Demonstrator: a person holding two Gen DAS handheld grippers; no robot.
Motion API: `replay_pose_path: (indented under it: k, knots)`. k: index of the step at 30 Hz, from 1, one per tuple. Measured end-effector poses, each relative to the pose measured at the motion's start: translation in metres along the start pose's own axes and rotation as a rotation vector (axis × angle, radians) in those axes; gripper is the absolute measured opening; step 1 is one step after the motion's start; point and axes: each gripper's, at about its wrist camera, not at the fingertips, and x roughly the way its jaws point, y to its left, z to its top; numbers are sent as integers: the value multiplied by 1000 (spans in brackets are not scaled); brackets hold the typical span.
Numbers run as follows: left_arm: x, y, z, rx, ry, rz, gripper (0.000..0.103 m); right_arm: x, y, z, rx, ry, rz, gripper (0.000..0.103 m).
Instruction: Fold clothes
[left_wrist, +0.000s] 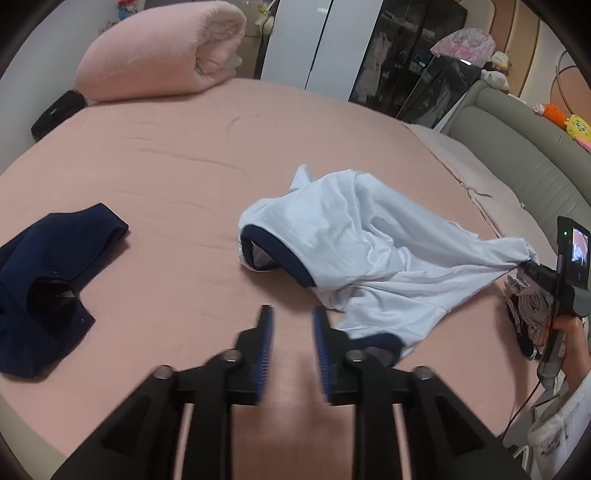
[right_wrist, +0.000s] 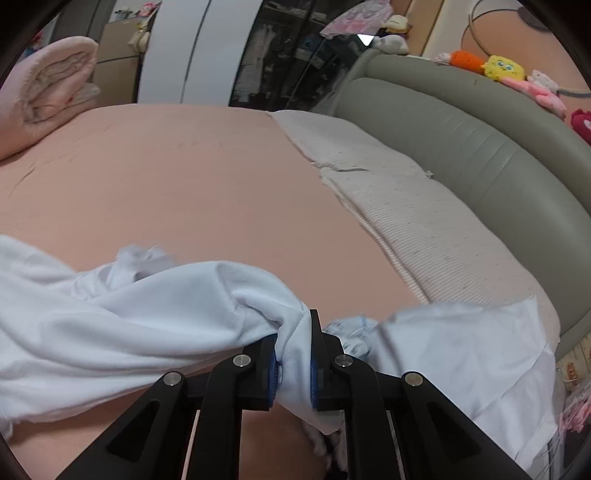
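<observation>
On the pink bedsheet, a crumpled white cotton T-shirt with navy collar trim lies toward the right, one corner drawn out taut to the right gripper, whose blue-padded jaws are pinched tight on a bunch of the white fabric. Nearer, the left gripper hovers over bare sheet with its jaws spread and nothing between them, just beside the shirt's near hem. Well apart at the left lies a dark navy garment, and a rolled pink blanket sits at the far edge.

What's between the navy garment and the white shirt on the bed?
Only bare pink sheet; the navy garment and the white shirt lie apart, as the left wrist view shows.
</observation>
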Motion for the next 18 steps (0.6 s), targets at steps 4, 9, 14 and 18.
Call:
replay_pose_path:
  k: [4, 9, 14, 18]
  knots:
    - [1, 3, 2, 18, -33, 2, 70, 5, 1, 5, -7, 24, 22, 11]
    - [11, 7, 7, 108, -15, 118, 73, -3, 17, -4, -103, 45, 147, 59]
    - [15, 12, 10, 139, -16, 159, 73, -46, 40, -17, -237, -76, 136, 82]
    - [17, 10, 10, 188, -24, 204, 73, -82, 60, -26, -280, -127, 226, 82]
